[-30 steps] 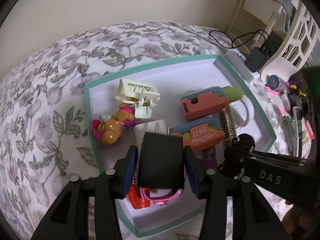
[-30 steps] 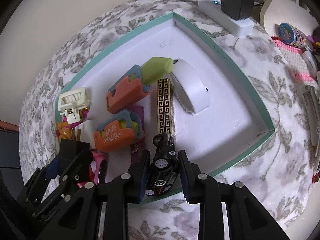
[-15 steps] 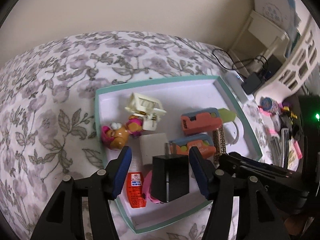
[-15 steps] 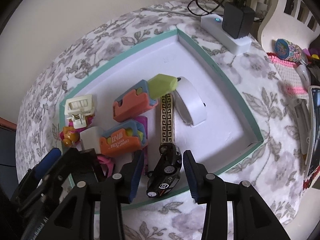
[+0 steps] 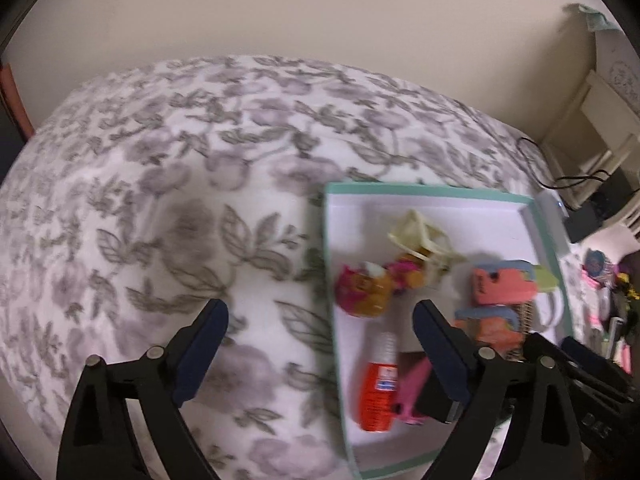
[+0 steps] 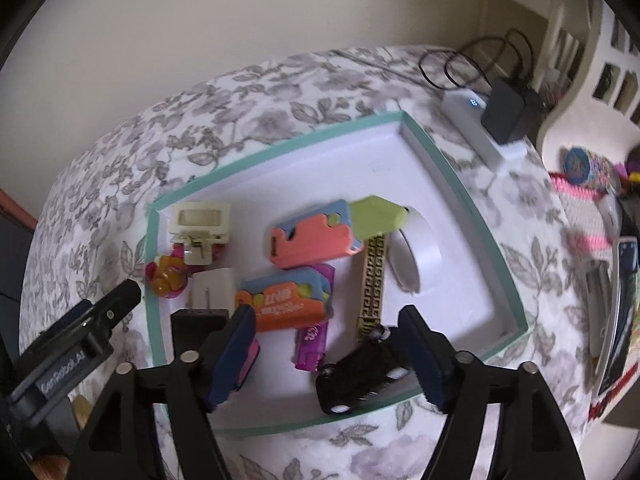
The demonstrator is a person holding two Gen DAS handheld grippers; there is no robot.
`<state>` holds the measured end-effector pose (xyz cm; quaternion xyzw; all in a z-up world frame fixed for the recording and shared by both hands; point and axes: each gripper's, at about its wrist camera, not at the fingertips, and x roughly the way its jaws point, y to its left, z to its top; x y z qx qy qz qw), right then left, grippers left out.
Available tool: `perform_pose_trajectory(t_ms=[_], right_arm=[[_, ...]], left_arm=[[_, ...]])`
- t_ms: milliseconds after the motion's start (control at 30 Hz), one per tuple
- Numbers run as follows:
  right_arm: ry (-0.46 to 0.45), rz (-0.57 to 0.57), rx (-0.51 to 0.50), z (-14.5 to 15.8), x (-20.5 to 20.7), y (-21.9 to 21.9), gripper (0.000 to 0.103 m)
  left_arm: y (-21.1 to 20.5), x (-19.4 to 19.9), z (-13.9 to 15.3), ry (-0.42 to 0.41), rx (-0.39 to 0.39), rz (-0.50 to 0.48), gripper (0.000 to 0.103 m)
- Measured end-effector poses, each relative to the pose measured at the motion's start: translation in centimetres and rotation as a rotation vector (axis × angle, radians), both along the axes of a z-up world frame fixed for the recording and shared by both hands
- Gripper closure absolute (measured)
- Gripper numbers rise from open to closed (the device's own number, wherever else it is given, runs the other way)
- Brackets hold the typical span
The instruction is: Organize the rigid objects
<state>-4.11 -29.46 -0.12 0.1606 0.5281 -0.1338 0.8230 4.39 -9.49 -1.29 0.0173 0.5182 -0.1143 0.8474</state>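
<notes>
A: Your left gripper (image 5: pixel 320 344) and right gripper (image 6: pixel 328 356) now gape, spread and holding nothing.

B: Right. You've dropped the black adapter (image 6: pixel 199 330) and toy car (image 6: pixel 362 372) at the tray's (image 6: pixel 276 144) near edge; both placements look done.

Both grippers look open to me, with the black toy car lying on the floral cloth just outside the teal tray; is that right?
Not quite: the toy car lies inside the tray, near its front edge, as the right wrist view shows. The left gripper and right gripper are indeed both open.
</notes>
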Motion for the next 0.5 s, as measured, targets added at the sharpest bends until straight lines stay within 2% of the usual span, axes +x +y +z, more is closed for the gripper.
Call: perform_pose_trajectory(t_ms=[100, 233, 367, 500], right_arm=[[-0.02, 0.023, -0.044, 0.5, 0.1, 0.5, 0.0], [-0.047, 0.038, -0.054, 0.9, 0.2, 0.9, 0.0], [-0.056, 0.046, -0.059, 1.2, 0.2, 1.3, 0.0], [-0.054, 0.06, -0.061, 1.6, 0.0, 1.7, 0.0]], left_arm=[[0.5, 0.2, 0.7, -0.048, 0.056, -0.012, 0.008], [1.9, 0.5, 1.8, -0.103, 0.091, -0.011, 0.007], [3.3, 0.6, 2.3, -0.091, 0.055, 0.013, 0.007], [3.6, 0.3, 2.6, -0.065, 0.037, -0.017, 0.007]])
